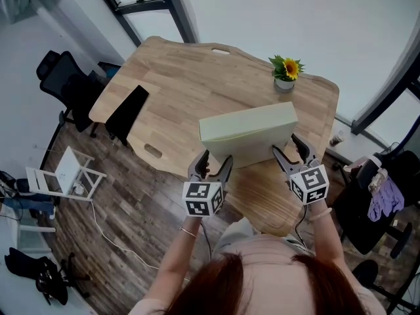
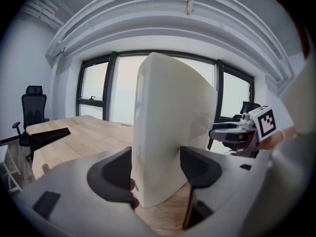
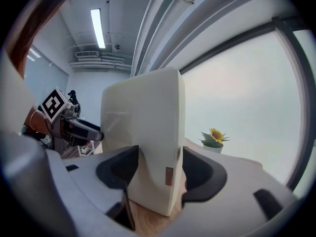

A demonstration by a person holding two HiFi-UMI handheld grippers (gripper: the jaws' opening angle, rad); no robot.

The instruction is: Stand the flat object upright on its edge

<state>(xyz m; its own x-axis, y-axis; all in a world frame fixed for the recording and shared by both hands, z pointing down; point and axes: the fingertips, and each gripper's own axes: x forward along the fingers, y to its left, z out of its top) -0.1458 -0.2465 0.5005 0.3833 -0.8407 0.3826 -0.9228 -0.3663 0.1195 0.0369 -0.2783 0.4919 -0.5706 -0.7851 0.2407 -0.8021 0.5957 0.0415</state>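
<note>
A pale cream flat box [image 1: 248,136] stands upright on its long edge near the front of the wooden table [image 1: 190,84]. My left gripper [image 1: 216,159] is shut on the box's left end, and the left gripper view shows the box [image 2: 168,132] filling the space between both pads. My right gripper [image 1: 287,146] is shut on the right end. In the right gripper view the box [image 3: 148,147] rests on the wood between the jaws. Each gripper shows in the other's view, past the box.
A small potted sunflower [image 1: 287,72] sits at the table's far right. A black flat object [image 1: 128,110] lies on the left part. A black office chair [image 1: 65,84] and a white folding chair [image 1: 65,176] stand to the left, and a chair with purple cloth [image 1: 377,195] to the right.
</note>
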